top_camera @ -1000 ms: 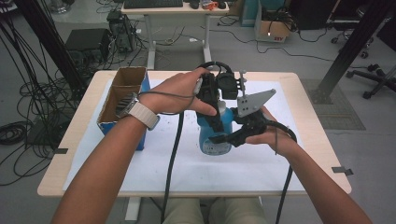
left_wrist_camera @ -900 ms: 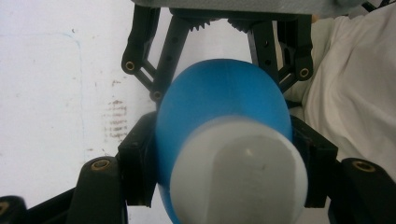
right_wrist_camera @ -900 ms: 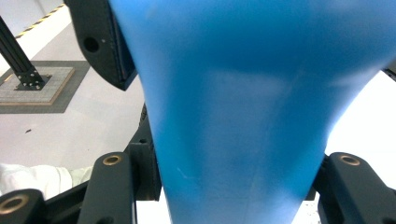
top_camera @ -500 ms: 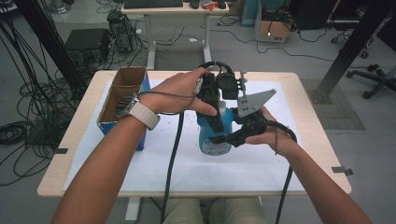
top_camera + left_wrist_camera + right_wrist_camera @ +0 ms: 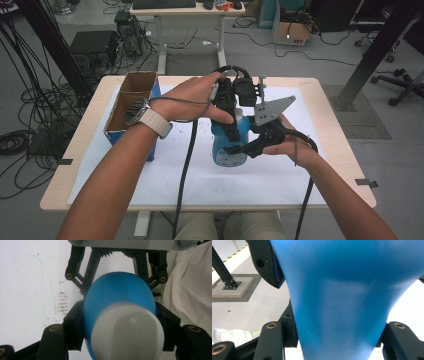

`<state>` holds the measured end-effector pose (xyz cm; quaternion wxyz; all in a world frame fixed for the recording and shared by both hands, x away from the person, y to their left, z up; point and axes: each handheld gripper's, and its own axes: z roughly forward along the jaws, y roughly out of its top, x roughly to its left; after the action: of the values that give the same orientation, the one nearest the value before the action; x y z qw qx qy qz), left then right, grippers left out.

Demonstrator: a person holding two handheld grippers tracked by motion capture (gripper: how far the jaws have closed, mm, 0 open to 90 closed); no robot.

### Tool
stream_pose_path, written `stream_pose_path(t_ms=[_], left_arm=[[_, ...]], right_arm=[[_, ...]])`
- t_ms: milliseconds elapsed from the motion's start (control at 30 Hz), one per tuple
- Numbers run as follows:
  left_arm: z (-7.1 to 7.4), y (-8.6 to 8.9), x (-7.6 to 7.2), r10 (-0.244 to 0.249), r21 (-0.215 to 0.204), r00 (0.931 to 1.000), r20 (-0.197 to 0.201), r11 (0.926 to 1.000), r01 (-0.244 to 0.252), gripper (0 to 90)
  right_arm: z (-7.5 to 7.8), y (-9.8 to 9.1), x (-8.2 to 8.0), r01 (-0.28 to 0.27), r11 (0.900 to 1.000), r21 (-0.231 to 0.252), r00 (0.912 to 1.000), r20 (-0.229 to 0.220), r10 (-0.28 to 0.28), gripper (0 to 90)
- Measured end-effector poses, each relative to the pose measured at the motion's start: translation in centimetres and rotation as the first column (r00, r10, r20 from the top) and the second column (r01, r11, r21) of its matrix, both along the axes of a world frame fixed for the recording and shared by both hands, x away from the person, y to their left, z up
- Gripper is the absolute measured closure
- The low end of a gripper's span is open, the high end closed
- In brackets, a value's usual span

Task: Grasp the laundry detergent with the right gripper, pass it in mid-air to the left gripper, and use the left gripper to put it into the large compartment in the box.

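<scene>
A blue bottle with a white cap is upright at the middle of the white mat. My left gripper comes down on it from above and is shut on its top; in the left gripper view its pads press both sides just below the cap. My right gripper reaches in from the right and is shut on the bottle's body, which sits between its jaws. Whether the bottle's base rests on the mat is hidden.
An open cardboard box with a blue side stands at the table's left edge. Black cables trail from both grippers toward the table's near edge. Behind the table are a desk and loose floor cables.
</scene>
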<state>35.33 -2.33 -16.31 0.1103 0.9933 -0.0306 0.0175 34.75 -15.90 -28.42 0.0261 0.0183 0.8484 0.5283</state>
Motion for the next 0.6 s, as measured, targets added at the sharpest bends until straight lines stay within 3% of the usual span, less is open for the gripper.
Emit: stream_pose_path(t_ms=[233, 300, 367, 400, 467, 500, 533, 600], left_arm=[[0.0, -0.1, 0.0, 0.009, 0.005, 1.0000, -0.002, 0.9999, -0.009, 37.6], [0.0, -0.1, 0.1, 0.004, 0.014, 1.0000, 0.007, 0.9999, -0.004, 37.7], [0.0, 0.0, 0.1, 0.020, 0.015, 0.9998, 0.009, 0.9997, -0.020, 37.6], [0.0, 0.1, 0.2, 0.020, 0.018, 0.9998, 0.009, 0.9996, -0.020, 37.6], [0.0, 0.1, 0.1, 0.034, 0.016, 0.9994, 0.007, 0.9993, -0.034, 37.6], [0.0, 0.1, 0.1, 0.035, 0.016, 0.9994, 0.006, 0.9993, -0.035, 37.6], [0.0, 0.2, 0.1, 0.036, 0.020, 0.9993, 0.006, 0.9992, -0.036, 37.6], [0.1, 0.2, 0.1, 0.040, 0.017, 0.9992, 0.005, 0.9990, -0.040, 37.6]], right_arm=[[-0.1, 0.0, 0.0, 0.002, 1.0000, 0.007, 1.0000, 0.001, -0.002, 41.7], [-0.1, -0.3, -0.1, 0.013, 0.9999, -0.005, 0.9999, -0.002, -0.013, 29.3], [-0.1, -0.6, -0.1, 0.011, 0.9999, -0.008, 0.9999, 0.005, -0.011, 25.7], [-0.2, -1.3, -0.1, 0.035, 0.9991, -0.023, 0.9994, 0.005, -0.035, 17.6], [-0.3, -1.7, -0.1, 0.043, 0.9984, -0.037, 0.9991, 0.008, -0.042, 13.4], [-0.3, -2.1, -0.2, 0.049, 0.9975, -0.051, 0.9986, -0.017, -0.050, 11.5], [-0.4, -2.7, 0.0, 0.068, 0.9950, -0.074, 0.9977, -0.003, -0.068, 9.0], [-0.5, -3.8, -0.1, 0.090, 0.9915, -0.093, 0.9951, -0.032, -0.094, 5.7]])
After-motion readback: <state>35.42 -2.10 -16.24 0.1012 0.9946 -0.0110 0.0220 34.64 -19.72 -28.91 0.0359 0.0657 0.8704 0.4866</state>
